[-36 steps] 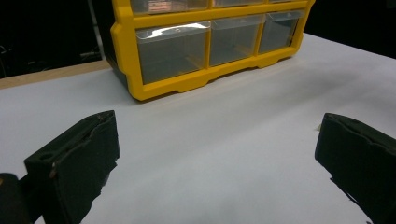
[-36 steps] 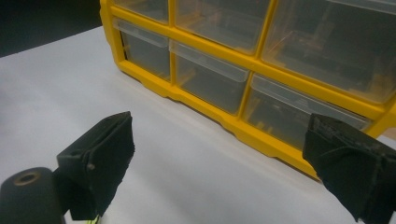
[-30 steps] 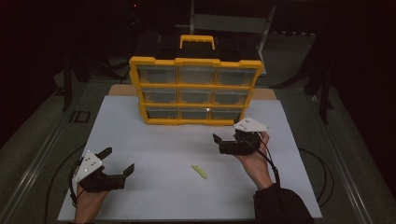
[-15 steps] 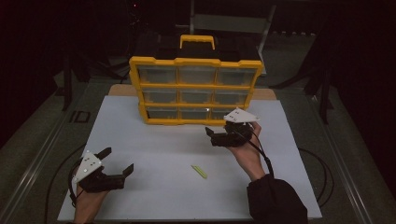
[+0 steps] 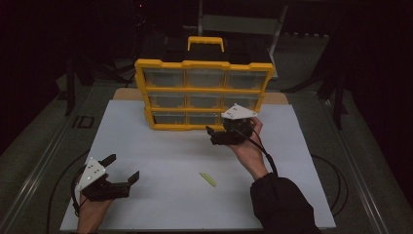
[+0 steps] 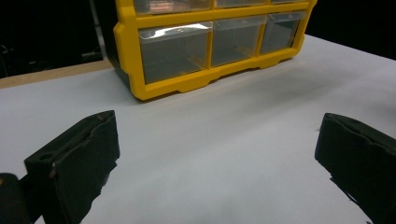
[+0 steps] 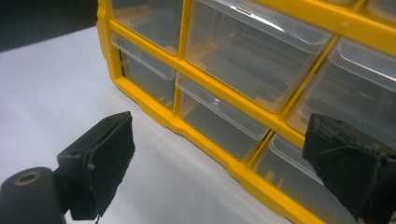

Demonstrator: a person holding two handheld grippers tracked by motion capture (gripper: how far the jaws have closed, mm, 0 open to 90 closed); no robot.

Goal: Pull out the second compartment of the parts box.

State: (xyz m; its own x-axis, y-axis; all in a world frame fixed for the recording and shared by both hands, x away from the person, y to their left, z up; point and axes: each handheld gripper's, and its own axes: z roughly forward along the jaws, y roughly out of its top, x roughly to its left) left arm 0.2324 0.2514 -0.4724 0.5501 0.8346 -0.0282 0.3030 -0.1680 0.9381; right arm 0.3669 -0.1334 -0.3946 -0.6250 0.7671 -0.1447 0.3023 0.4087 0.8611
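- High view: the right gripper (image 5: 215,135) was just before the bottom row of the yellow organizer (image 5: 204,92), which stood at the far middle of the white board (image 5: 160,161); the left gripper (image 5: 120,169) was near the front left.
- Left gripper view: jaws wide open, empty.
- Right gripper view: jaws wide open, empty, close to the clear drawers (image 7: 219,122).

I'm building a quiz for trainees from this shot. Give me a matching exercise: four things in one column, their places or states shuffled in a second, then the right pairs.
Things:
1. yellow plastic drawer cabinet with clear drawers
2. small yellow-green strip
3. left gripper
4. right gripper

Places or states:
A. open, at the cabinet's bottom row of drawers
B. lying flat on the white board between the hands
C. open, low near the board's near left corner
D. upright at the board's far edge, black handle on top

Pairs: 1-D, 2-B, 3-C, 4-A
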